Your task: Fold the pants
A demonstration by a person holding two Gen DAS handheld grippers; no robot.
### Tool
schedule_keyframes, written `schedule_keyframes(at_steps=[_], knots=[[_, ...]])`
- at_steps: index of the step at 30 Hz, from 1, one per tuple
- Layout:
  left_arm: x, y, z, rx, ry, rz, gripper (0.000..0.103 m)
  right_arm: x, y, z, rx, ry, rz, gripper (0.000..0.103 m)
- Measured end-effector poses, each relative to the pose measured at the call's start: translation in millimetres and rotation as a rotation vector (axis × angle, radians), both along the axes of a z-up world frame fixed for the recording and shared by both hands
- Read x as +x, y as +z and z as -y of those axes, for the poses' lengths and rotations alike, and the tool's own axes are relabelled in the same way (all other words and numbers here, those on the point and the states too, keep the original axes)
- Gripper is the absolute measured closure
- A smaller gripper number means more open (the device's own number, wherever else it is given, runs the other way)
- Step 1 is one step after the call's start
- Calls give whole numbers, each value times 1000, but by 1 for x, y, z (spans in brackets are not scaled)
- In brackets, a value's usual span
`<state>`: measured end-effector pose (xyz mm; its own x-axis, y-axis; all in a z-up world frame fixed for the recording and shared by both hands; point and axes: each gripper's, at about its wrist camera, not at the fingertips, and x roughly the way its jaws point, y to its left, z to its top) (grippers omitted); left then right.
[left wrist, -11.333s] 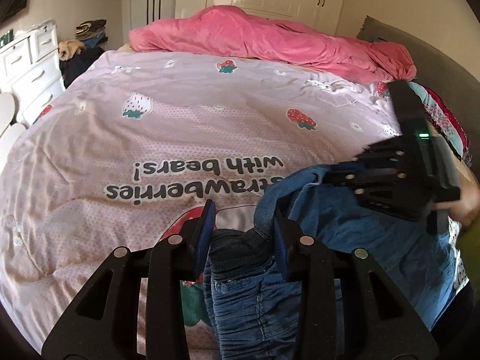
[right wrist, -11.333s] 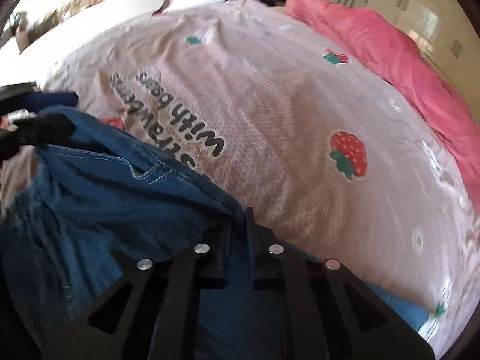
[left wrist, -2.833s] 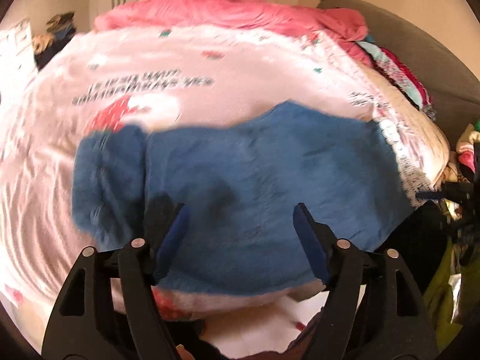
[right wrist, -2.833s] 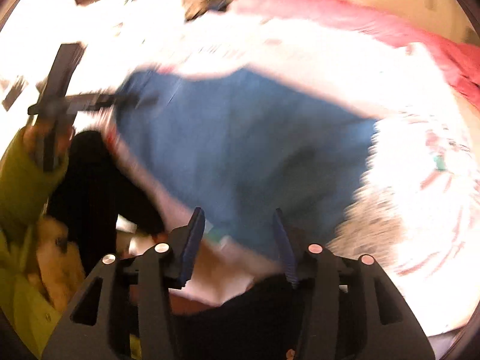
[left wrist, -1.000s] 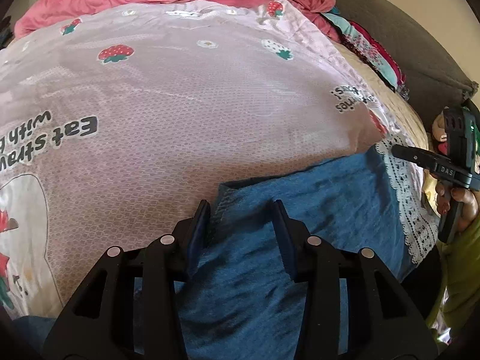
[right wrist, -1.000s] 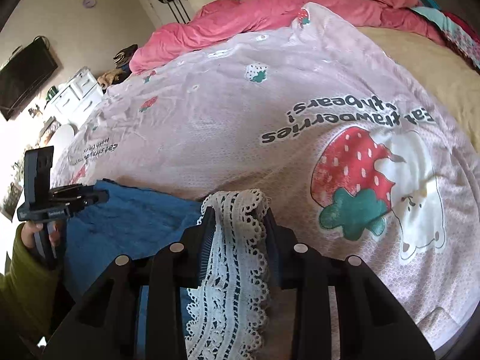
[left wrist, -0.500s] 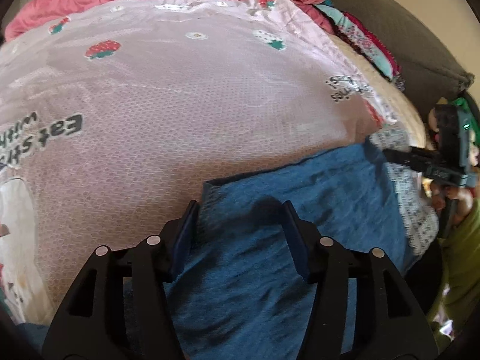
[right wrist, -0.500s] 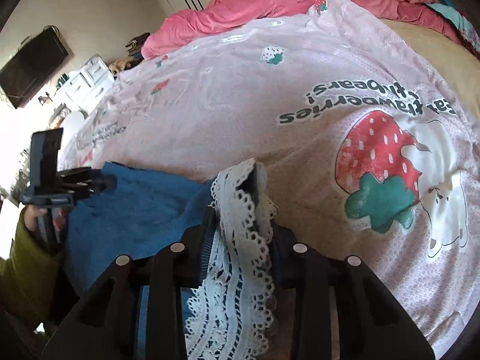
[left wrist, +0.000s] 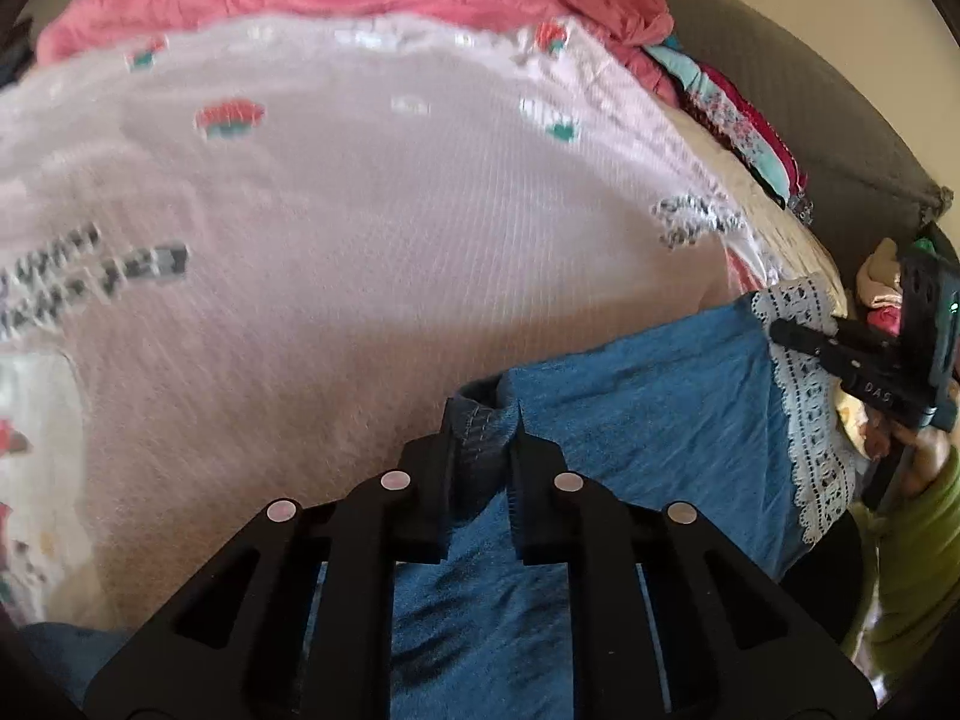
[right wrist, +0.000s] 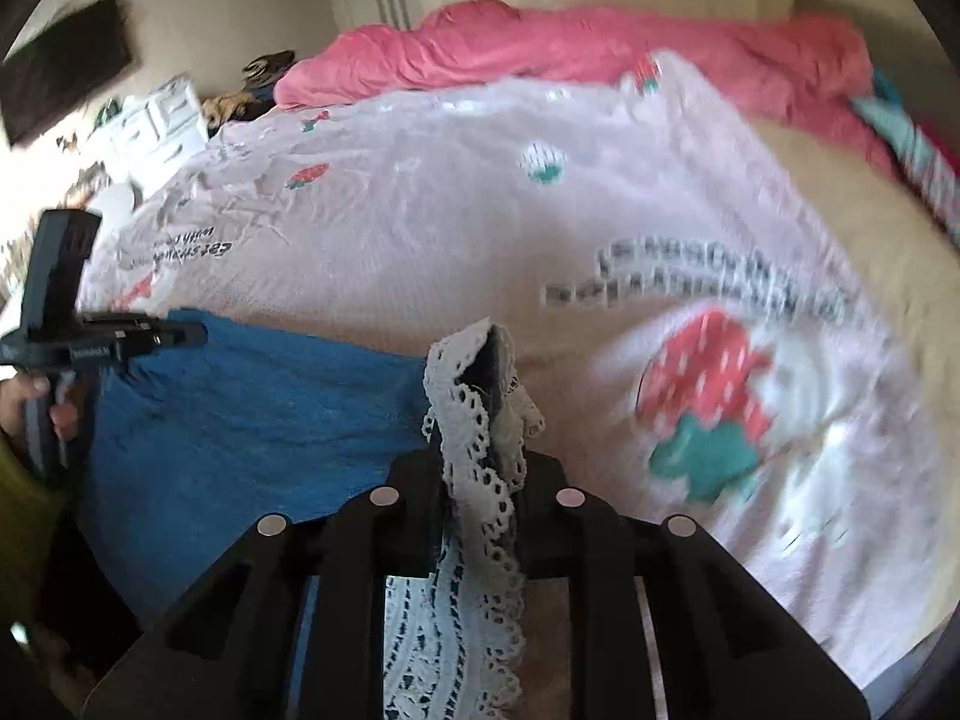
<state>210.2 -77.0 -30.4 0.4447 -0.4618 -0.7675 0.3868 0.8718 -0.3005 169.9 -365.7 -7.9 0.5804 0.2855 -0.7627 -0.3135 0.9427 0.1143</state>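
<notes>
Blue denim pants (left wrist: pixel 648 420) lie along the near edge of the bed, spread over the strawberry-print quilt (left wrist: pixel 372 252). My left gripper (left wrist: pixel 483 423) is shut on a stitched denim edge that bunches up between its pads. A white lace hem (right wrist: pixel 474 420) trims the other end of the pants (right wrist: pixel 252 414). The lace stands pinched between the jaws of my right gripper (right wrist: pixel 480 450), which are closing on it. Each gripper shows in the other's view: the right gripper (left wrist: pixel 786 333) at the lace hem (left wrist: pixel 804 420), the left gripper (right wrist: pixel 192 334) at the far denim corner.
A pink duvet (right wrist: pixel 570 54) is heaped along the far side of the bed. A grey headboard (left wrist: pixel 810 120) with patterned bedding (left wrist: pixel 738 126) is at the right. White drawers (right wrist: pixel 159 114) and a dark screen (right wrist: pixel 66 66) stand beyond. A green sleeve (left wrist: pixel 918 534) shows at the edge.
The left jaws, open around the denim edge before, have shut on it. The right jaws have narrowed on the lace, and that hand has shifted and rolled a little.
</notes>
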Motion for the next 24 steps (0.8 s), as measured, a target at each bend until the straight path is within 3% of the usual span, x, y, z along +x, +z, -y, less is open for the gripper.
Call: schedule_keyframes(at_steps=[3, 6, 11, 15, 19, 22, 24], knots=[[3, 12, 4, 40, 19, 62, 96, 14, 17, -2, -39, 20, 55, 87], [18, 17, 11, 93, 50, 100, 96, 41, 19, 1, -32, 33, 39, 87], [37, -13, 19, 171, 79, 74, 96, 80, -23, -4, -81, 62, -93, 85], [38, -29, 17, 199, 88, 69, 96, 89, -47, 4, -14, 39, -139, 82], [35, -29, 12, 184, 91, 71, 94, 82, -42, 16, 28, -12, -127, 72], [30, -26, 8, 175, 93, 71, 92, 61, -17, 31, -20, -106, -74, 52], [21, -20, 1, 162, 109, 77, 90, 40, 1, 42, -37, -151, -24, 51]])
